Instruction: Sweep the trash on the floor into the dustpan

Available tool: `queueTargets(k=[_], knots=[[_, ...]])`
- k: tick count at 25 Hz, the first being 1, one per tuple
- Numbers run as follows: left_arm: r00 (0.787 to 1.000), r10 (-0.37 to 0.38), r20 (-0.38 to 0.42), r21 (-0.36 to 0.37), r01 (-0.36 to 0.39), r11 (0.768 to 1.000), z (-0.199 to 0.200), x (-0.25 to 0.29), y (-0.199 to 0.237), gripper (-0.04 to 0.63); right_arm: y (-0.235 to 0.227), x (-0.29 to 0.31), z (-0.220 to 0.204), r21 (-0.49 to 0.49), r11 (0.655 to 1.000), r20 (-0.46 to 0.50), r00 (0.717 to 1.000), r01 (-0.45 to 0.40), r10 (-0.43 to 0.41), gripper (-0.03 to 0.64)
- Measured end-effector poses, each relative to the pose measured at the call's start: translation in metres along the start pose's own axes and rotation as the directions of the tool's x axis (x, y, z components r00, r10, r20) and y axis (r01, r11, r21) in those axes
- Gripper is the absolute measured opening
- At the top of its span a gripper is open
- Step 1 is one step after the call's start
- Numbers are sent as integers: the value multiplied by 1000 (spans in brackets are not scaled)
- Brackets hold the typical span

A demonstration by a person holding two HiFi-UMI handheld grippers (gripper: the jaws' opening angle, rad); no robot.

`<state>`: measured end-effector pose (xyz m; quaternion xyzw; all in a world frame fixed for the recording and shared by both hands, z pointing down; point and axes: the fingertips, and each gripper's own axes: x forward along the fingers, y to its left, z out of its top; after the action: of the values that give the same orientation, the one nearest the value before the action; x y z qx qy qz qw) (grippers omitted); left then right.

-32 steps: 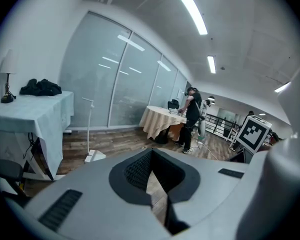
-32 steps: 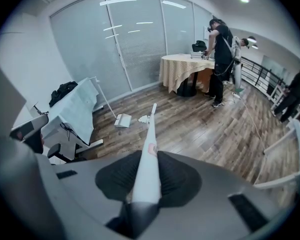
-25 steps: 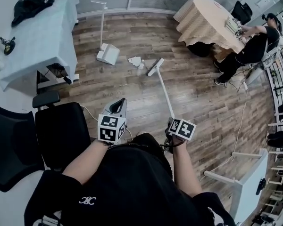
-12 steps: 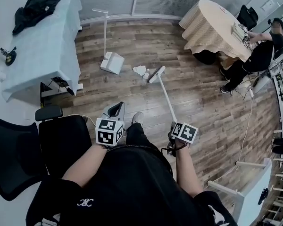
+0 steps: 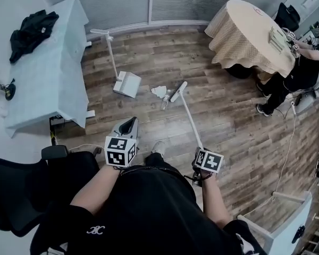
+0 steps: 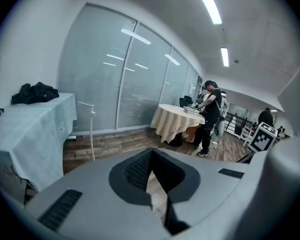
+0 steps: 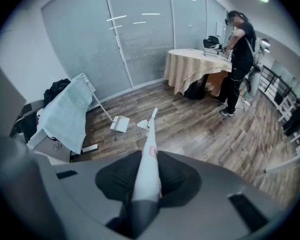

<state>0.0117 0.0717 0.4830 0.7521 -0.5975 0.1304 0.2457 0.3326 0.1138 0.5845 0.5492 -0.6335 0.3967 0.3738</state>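
Note:
A white long-handled dustpan (image 5: 127, 84) stands on the wood floor, its handle leaning up and to the left; it also shows as the dustpan (image 7: 121, 124) in the right gripper view. Crumpled white trash (image 5: 159, 91) and a small bottle (image 5: 164, 103) lie just right of it. The white broom (image 5: 186, 110) slants from its head beside the trash back to my right gripper (image 5: 201, 170), which is shut on the broom handle (image 7: 148, 164). My left gripper (image 5: 128, 125) is shut with nothing between its jaws, held at the left above the floor.
A table with a light blue cloth (image 5: 40, 68) and dark clothing stands at the left, black chairs (image 5: 37, 190) below it. A round table with a beige cloth (image 5: 249, 33) is at the upper right, a person (image 5: 300, 70) beside it. A cable (image 5: 283, 158) runs across the floor.
Both grippers and the person have shifted across the floor; the dustpan, trash and broom head now sit lower and more central in the head view. The broom stays gripped.

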Motion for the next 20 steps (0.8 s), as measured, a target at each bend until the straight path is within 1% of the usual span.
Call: queueTargets(k=[4,10,14,20], knots=[[999,32,-26,4,-32,999,19,38,6,-6,-13,16,33,-23,1000,-13,1000,0,0,109],[994,105,-28,-13,-106,994,44,74,22,-6,-30,37,80,-38,999,-17,1000,-22,21,109],[990,136,-41,-33,-138,990,46,84,40,-6,-30,44,89,-22,999,-26,999,-41,40,109],[981,194,-21,-53,-195,979,64,99,84,-6,-18,52,101,3,999,-30,999,-39,39,109]])
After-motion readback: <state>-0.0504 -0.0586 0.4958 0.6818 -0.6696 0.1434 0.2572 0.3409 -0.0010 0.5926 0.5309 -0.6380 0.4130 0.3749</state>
